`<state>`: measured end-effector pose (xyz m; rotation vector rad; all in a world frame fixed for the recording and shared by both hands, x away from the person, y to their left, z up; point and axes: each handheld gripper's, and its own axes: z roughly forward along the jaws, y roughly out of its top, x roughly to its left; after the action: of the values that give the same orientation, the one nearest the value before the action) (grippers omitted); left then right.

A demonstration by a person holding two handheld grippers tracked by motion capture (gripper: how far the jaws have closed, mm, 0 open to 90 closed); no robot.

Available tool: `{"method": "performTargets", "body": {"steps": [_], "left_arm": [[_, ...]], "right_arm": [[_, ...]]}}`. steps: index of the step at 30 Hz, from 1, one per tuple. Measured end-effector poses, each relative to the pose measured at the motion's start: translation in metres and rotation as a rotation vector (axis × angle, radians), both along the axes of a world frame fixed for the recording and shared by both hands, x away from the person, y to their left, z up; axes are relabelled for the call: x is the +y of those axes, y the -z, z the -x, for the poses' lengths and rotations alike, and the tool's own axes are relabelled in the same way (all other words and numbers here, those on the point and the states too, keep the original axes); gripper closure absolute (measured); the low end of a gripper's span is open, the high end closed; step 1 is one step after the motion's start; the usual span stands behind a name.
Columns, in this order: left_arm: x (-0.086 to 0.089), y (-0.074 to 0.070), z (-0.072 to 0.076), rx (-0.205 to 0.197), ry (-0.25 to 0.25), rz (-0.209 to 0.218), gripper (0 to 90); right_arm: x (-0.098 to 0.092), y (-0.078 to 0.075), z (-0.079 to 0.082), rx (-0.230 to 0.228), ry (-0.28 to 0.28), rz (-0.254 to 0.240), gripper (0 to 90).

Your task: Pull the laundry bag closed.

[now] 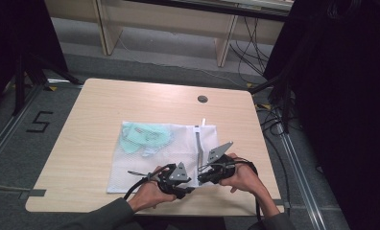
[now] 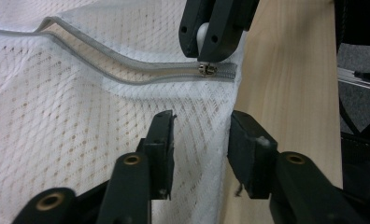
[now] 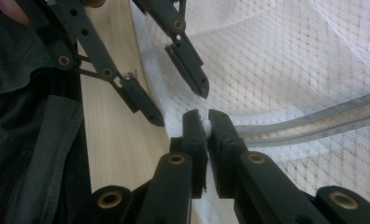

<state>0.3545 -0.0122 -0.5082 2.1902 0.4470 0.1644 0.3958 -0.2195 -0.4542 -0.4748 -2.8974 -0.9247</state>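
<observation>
A white mesh laundry bag (image 1: 149, 158) lies flat across the middle of a pale wooden table (image 1: 92, 124), its near corner reaching the edge where a person works two hand-held tongs. The netting is fine and diamond-patterned, see-through enough that the wood grain shows beneath and a pale green garment (image 1: 145, 135) can be made out inside, toward the far end. A grey zipper (image 2: 127, 70) runs along the bag's right side, parted over most of its length and curving open like a slit, with the metal slider (image 2: 207, 69) sitting near the near corner. The right gripper (image 3: 205, 128) is clenched on a small white pull tab (image 3: 205, 125) at that slider, jaws nearly meeting around it. The left gripper (image 2: 202, 135) sits just beside it over the bag's corner seam, jaws released and apart, mesh lying between them without being pinched.
</observation>
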Motion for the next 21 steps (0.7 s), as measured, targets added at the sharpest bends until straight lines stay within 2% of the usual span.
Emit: {"method": "performTargets", "body": {"steps": [3,4,5,6,7,8,11,13,14,15,18,19,20,21], "left_arm": [[-0.0039,0.0025,0.0010,-0.020,0.013,-0.004,65.1],[-0.0038,0.0021,0.0013,-0.016,0.013,-0.017,67.8],[-0.0049,0.0026,0.0021,-0.012,0.010,-0.002,70.1],[-0.0050,0.0024,0.0021,-0.014,0.011,0.000,72.3],[-0.0043,0.0017,0.0016,-0.021,0.016,-0.006,75.0],[-0.0045,0.0018,0.0021,-0.021,0.017,0.004,77.9],[-0.0050,0.0021,0.0028,-0.057,0.045,-0.006,87.5],[-0.0055,0.0015,0.0035,-0.076,0.066,-0.031,88.3],[-0.0067,0.0021,0.0042,-0.074,0.067,-0.023,88.4],[-0.0068,0.0021,0.0041,-0.088,0.077,-0.044,88.5],[-0.0077,0.0027,0.0049,-0.087,0.088,-0.049,88.6],[-0.0070,0.0024,0.0043,-0.097,0.096,-0.065,88.6],[-0.0076,0.0031,0.0051,-0.101,0.095,-0.061,88.6],[-0.0088,0.0040,0.0066,-0.089,0.093,-0.044,88.7]], "right_arm": [[0.0003,-0.0008,0.0009,0.006,0.000,0.000,86.7],[0.0007,-0.0008,0.0013,0.004,0.005,0.000,86.7],[0.0007,-0.0004,-0.0003,-0.018,-0.012,0.001,86.7],[0.0008,-0.0004,0.0015,-0.001,0.006,0.008,86.7],[0.0003,0.0000,0.0001,-0.012,-0.008,0.009,86.7],[0.0001,0.0000,0.0011,-0.003,0.003,0.012,86.7],[-0.0003,0.0006,0.0003,-0.012,0.005,0.017,86.7],[0.0000,0.0007,0.0005,-0.007,-0.001,0.023,86.7],[-0.0001,0.0015,-0.0001,-0.012,-0.002,0.023,86.7],[-0.0001,0.0022,-0.0006,-0.018,-0.006,0.029,86.7],[0.0005,0.0037,0.0001,0.004,-0.002,0.048,86.7],[0.0007,0.0045,-0.0006,0.013,-0.011,0.051,86.7],[0.0010,0.0056,-0.0021,0.002,-0.024,0.049,86.7],[0.0013,0.0064,-0.0019,-0.014,-0.023,0.055,86.7]]}}
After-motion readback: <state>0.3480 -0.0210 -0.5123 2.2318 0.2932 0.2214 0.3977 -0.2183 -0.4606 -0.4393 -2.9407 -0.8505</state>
